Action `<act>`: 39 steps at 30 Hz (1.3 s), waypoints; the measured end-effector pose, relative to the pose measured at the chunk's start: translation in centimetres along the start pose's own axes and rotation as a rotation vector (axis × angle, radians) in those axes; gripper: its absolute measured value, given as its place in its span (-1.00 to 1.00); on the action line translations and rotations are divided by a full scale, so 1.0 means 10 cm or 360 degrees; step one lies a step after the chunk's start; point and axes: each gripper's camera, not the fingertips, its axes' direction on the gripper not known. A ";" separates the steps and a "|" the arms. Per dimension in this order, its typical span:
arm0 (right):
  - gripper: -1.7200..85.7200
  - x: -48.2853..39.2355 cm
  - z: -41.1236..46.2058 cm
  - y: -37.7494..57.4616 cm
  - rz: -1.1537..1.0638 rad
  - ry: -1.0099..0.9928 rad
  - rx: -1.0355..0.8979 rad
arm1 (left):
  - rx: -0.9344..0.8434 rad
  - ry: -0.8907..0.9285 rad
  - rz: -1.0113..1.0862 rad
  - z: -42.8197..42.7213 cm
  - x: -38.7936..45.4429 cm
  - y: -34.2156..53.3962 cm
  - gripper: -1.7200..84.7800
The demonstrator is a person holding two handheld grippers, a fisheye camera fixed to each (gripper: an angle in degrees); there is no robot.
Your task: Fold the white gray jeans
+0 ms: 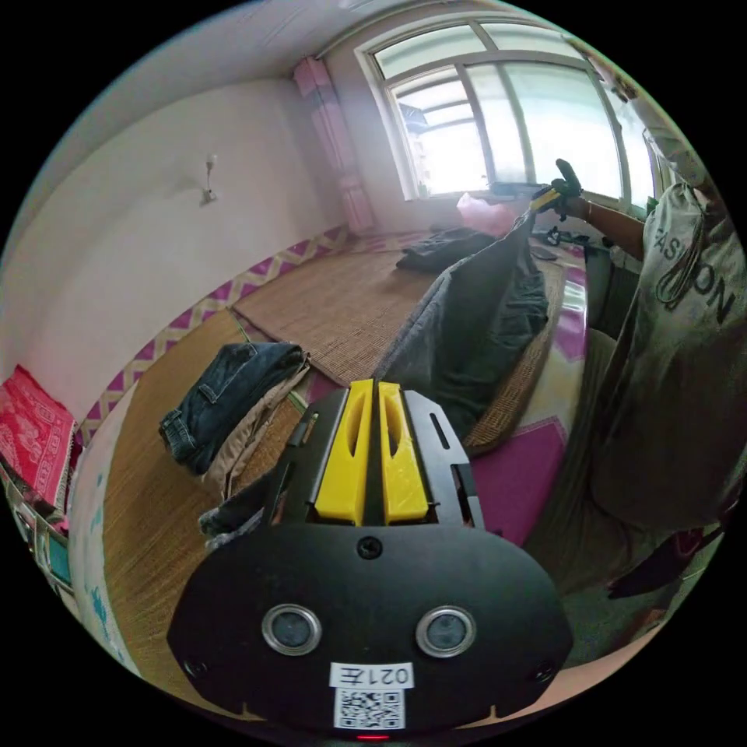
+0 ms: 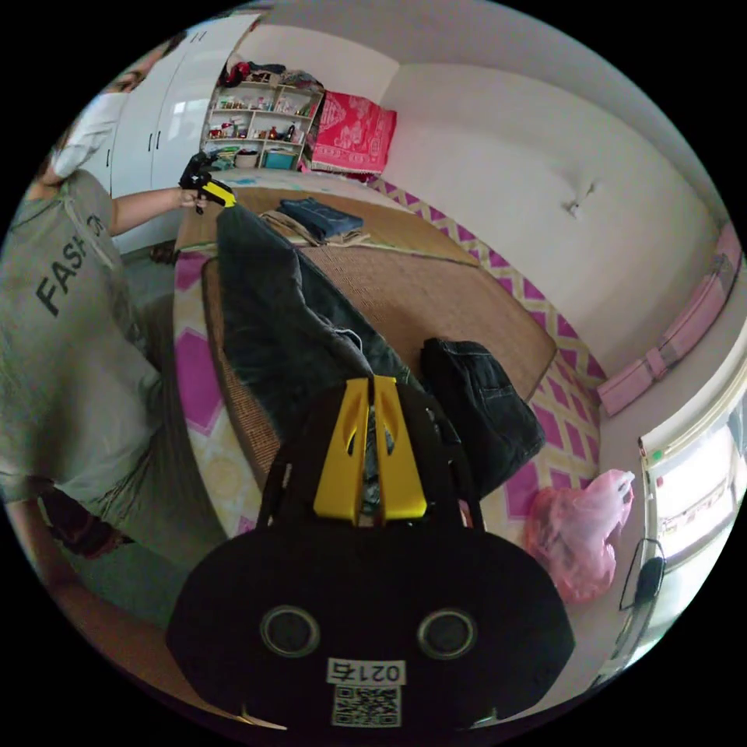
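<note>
The gray jeans (image 1: 475, 327) hang stretched in the air between my two grippers, above a woven mat (image 1: 342, 303) on the bed. My left gripper (image 1: 375, 385) has its yellow jaws closed, with denim hanging out below it at the left. At the far end of the jeans, my right gripper (image 1: 548, 198) is held up in a hand. In the right gripper view, my right gripper (image 2: 372, 381) is shut, with cloth showing between its jaws. From there the jeans (image 2: 272, 311) run up to my left gripper (image 2: 212, 192), which pinches their other end.
Folded blue jeans (image 1: 233, 389) lie on a beige garment on the mat. A dark garment (image 2: 482, 412) lies beside a pink bag (image 2: 583, 537) near the window (image 1: 506, 109). The person (image 1: 677, 350) stands at the bed's edge. A shelf (image 2: 257, 132) stands behind.
</note>
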 end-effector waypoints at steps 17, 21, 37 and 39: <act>-0.98 -0.19 -0.02 0.28 0.0204 0.0182 0.0057 | -0.0384 -0.0396 -0.0425 0.62 -0.57 -0.07 -0.98; -0.98 -0.17 0.06 0.21 0.0160 0.0231 0.0006 | -0.0196 -0.0492 -0.0443 0.30 -0.66 0.03 -0.97; -0.98 0.17 -0.01 0.40 0.0236 0.0185 0.0013 | -0.0613 -0.0260 -0.0359 0.21 -0.53 0.39 -0.95; -0.98 0.18 -0.14 0.46 0.0210 0.0123 0.0018 | -0.0396 -0.0230 -0.0280 -0.33 -0.47 0.45 -0.97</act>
